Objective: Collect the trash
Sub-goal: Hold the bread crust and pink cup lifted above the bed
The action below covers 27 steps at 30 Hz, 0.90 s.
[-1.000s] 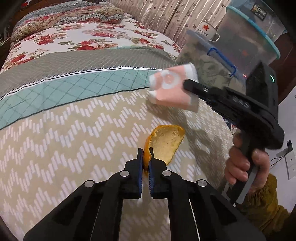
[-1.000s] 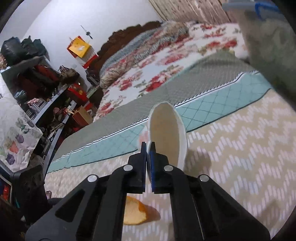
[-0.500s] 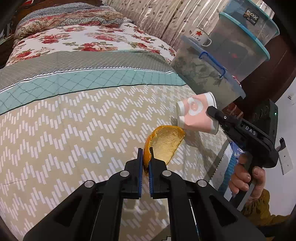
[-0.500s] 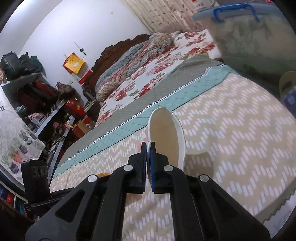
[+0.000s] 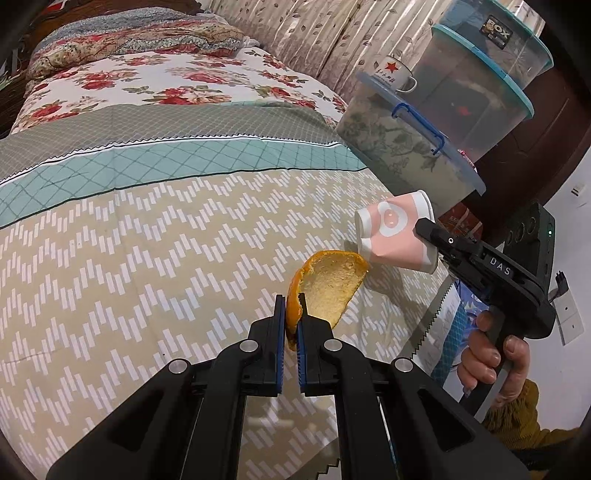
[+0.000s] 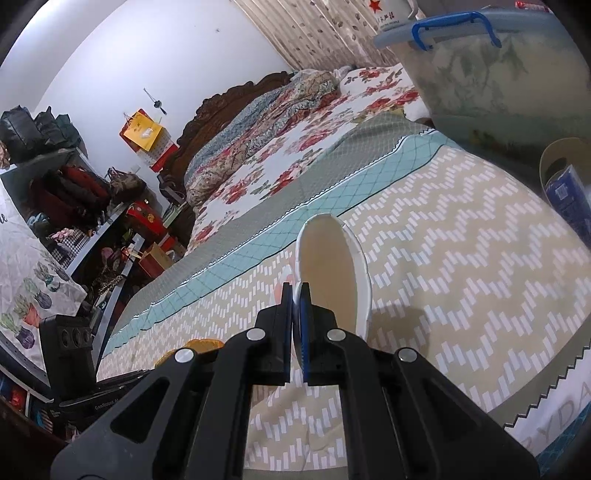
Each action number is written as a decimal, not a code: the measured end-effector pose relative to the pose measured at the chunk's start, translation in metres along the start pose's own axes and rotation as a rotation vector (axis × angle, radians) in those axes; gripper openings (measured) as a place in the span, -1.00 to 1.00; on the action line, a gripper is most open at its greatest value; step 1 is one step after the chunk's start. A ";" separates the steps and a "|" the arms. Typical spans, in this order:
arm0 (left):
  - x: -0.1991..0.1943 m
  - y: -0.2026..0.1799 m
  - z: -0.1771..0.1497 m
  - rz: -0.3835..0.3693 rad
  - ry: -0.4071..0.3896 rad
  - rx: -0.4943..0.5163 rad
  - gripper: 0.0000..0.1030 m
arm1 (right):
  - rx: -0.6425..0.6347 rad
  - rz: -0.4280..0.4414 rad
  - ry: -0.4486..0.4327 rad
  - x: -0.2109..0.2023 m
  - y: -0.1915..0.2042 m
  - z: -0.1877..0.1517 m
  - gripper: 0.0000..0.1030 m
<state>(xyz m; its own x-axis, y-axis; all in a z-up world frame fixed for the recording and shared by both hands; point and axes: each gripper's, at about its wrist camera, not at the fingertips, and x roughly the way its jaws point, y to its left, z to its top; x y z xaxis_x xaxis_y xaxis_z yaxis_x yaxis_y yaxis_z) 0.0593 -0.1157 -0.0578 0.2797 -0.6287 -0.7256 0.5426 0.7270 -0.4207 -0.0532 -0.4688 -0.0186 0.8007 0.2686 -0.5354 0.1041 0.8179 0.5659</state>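
Left tongs [image 5: 291,317] pinch a curved orange peel [image 5: 328,288] by its rim, right tongs [image 6: 297,295] clamp a pink-and-white paper cup [image 6: 332,273] just beyond it.

Right gripper [image 6: 296,295] is clamped tight on the rim of a paper cup [image 6: 334,273], cup's on its side w/ the open mouth facing the cam, cream inside, white rim, bit of pink print peeking out on the left. It's held up over the bed [image 6: 443,258], beige zigzag cover, then a teal band, then floral bedding back toward the carved wood headboard [image 6: 229,103]. Top right there's a clear storage bin [image 6: 498,74] w/ a blue handle, mug w/ a red star [image 6: 391,11] on its lid. Bottom left the other gripper's black body [image 6: 70,354] pokes in, w/ something orange [image 6: 195,349] just by it, prob peel but mostly hidden. Cluttered shelves [image 6: 74,206] along the left wall.
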 end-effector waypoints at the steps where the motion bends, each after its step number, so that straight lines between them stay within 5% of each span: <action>1: 0.000 0.000 0.000 0.000 0.000 0.000 -0.91 | 0.000 0.000 -0.001 0.000 0.000 0.000 -0.89; 27: 0.000 -0.003 0.003 -0.003 0.002 0.007 -0.91 | 0.027 -0.006 -0.012 -0.003 -0.015 0.003 -0.89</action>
<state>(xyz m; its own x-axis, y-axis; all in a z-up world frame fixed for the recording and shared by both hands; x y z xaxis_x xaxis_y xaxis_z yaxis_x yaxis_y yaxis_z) 0.0602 -0.1184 -0.0549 0.2766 -0.6304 -0.7253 0.5491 0.7231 -0.4191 -0.0558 -0.4836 -0.0237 0.8070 0.2575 -0.5314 0.1244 0.8056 0.5793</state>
